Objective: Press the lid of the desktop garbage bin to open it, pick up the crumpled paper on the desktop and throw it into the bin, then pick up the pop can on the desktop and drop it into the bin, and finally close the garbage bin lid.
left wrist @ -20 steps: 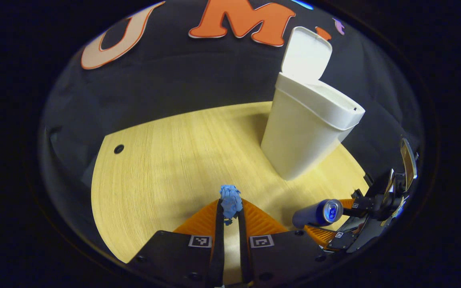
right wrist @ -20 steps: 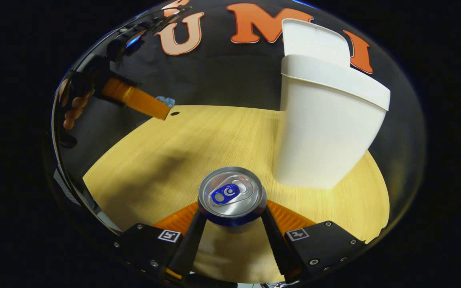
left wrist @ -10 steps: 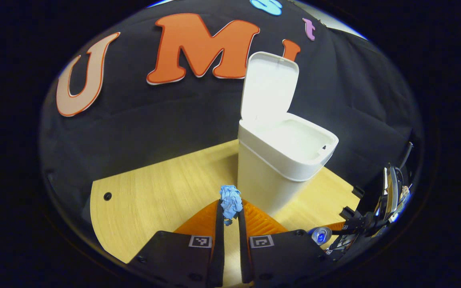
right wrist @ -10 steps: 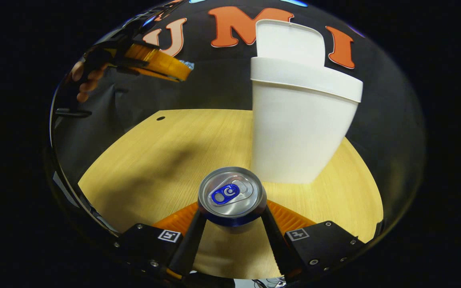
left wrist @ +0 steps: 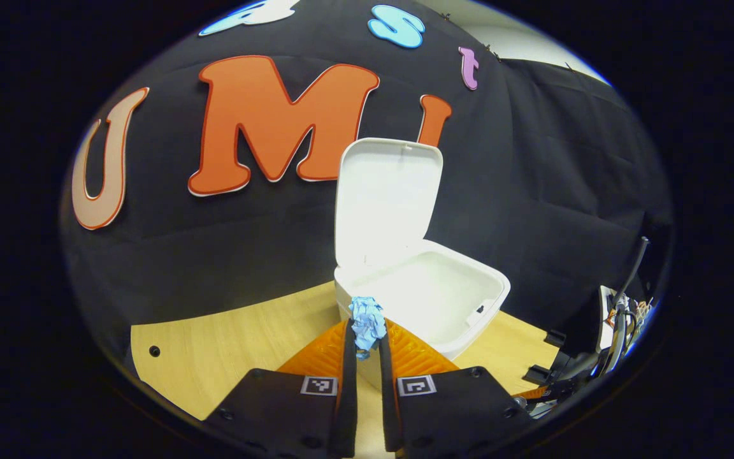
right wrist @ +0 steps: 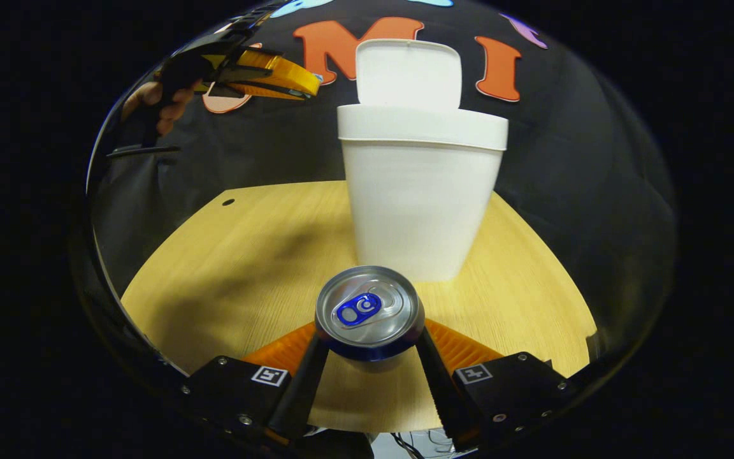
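I hold my left gripper (left wrist: 366,347), jaws pinching the crumpled blue paper (left wrist: 366,320), apparently just above the open white plastic bin (left wrist: 427,296) for dropping, while my right gripper (right wrist: 370,357) clamps the silver pop can (right wrist: 369,312) ready.

No legible text or numbers; square coded markers (left wrist: 318,385) on gripper bodies, lower centre, carry no readable characters.

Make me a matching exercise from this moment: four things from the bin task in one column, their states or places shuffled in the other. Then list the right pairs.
Things:
1. crumpled paper
2. pop can
3. lid
4. bin

States or places:
A. standing on the wooden table
B. flipped up, open
C. pinched in the left gripper
D. clamped in the right gripper

Pairs: 1-C, 2-D, 3-B, 4-A
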`<move>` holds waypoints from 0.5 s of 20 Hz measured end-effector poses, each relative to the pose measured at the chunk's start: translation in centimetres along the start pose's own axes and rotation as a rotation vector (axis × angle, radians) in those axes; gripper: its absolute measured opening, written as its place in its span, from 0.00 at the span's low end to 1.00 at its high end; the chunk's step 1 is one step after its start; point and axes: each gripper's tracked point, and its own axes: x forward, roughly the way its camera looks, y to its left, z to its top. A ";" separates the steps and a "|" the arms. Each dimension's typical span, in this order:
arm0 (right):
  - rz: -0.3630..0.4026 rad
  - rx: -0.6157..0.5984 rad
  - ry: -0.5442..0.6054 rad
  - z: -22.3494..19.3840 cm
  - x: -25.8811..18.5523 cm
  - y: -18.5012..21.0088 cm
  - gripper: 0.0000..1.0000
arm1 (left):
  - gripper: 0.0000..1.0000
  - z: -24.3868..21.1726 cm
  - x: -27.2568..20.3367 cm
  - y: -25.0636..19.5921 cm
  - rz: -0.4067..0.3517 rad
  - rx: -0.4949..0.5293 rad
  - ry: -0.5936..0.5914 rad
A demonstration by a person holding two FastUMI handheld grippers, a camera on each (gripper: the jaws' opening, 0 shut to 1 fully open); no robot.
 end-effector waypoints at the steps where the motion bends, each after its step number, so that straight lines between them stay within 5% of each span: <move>1: -0.016 0.012 -0.002 0.0 0.2 -0.1 0.81 | 0.20 0.8 0.4 -0.3 -0.006 0.002 -0.016; 10: -0.113 0.095 -0.003 -0.1 0.3 -0.4 0.80 | 0.22 3.5 4.1 -5.4 -0.117 0.012 -0.088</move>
